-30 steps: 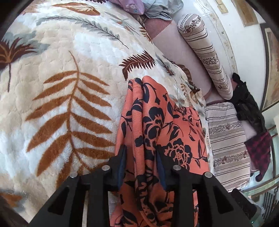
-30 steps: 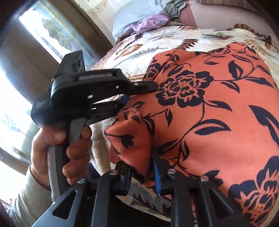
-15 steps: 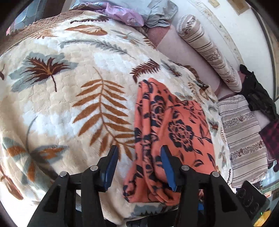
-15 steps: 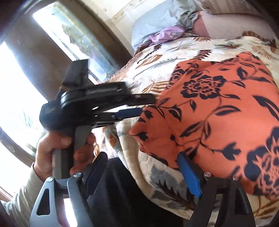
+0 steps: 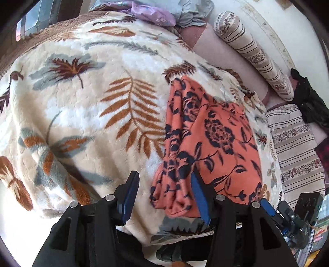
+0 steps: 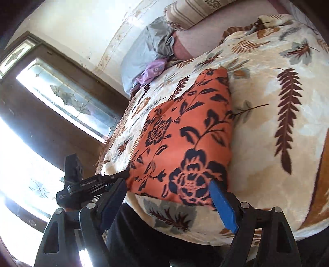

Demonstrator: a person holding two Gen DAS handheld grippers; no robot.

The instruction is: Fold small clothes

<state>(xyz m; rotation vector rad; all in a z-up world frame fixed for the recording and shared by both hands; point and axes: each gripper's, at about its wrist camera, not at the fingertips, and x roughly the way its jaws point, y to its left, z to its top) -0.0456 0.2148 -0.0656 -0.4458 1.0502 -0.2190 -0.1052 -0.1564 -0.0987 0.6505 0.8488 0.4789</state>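
Observation:
An orange garment with a dark floral print [image 5: 207, 143] lies folded on the leaf-patterned blanket [image 5: 86, 106], near its front edge. It also shows in the right wrist view [image 6: 185, 143]. My left gripper [image 5: 164, 197] is open, its jaws wide apart just in front of the garment's near left corner. My right gripper [image 6: 168, 203] is open and empty at the garment's near edge. The left gripper's body shows in the right wrist view [image 6: 86, 182] beside the garment's corner.
Grey and purple clothes [image 5: 164, 12] lie bunched at the far end of the bed. A striped bolster [image 5: 253, 53] and a striped cushion [image 5: 298, 147] sit to the right. A dark garment [image 5: 308, 98] lies beyond. A window [image 6: 61, 98] is on the left.
Both grippers let go of the orange garment and opened wide. Both pulled back toward the front edge of the bed. The garment now lies flat and folded.

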